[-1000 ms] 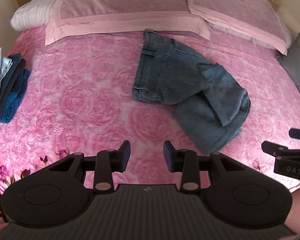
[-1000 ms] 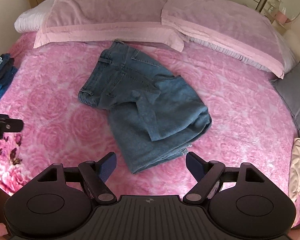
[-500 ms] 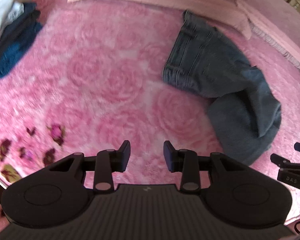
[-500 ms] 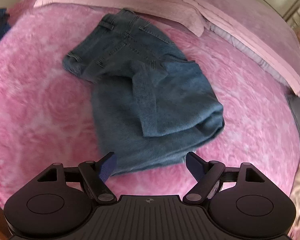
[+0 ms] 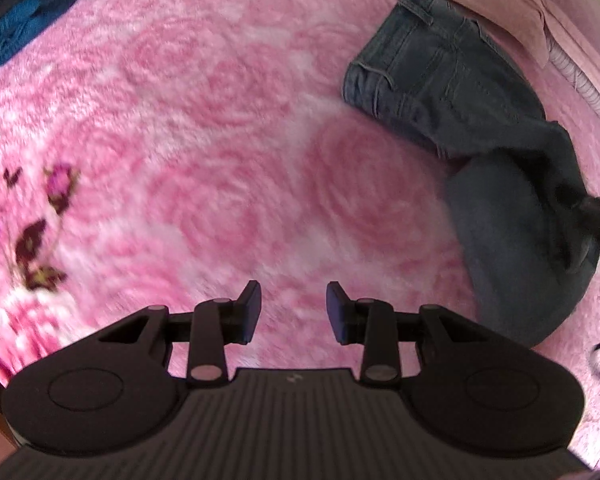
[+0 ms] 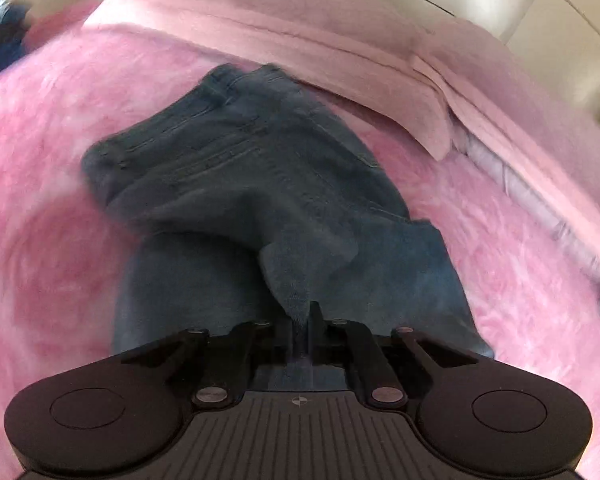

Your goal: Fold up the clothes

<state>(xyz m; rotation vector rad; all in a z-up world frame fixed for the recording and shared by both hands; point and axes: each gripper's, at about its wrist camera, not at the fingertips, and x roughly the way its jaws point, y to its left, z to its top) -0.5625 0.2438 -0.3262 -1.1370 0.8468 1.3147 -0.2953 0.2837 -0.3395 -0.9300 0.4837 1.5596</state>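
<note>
A pair of blue jeans (image 6: 260, 184) lies crumpled on the pink rose-patterned bedspread (image 6: 60, 240). My right gripper (image 6: 300, 320) is shut on a folded corner of a jeans leg and the cloth rises to the pinch. In the left wrist view the jeans (image 5: 460, 92) lie at the right, with the right gripper's tip (image 5: 596, 216) dark against them. My left gripper (image 5: 293, 308) is open and empty, low over bare bedspread (image 5: 220, 160) well left of the jeans.
Pink pillows (image 6: 284, 28) lie along the head of the bed behind the jeans. A stack of folded dark blue and light clothes (image 5: 24, 20) sits at the far left of the bed. Dark flower print (image 5: 32, 240) marks the bedspread's near left edge.
My right gripper moved forward and down onto the jeans and shut on a leg corner. My left gripper dropped closer to the bedspread and stayed open.
</note>
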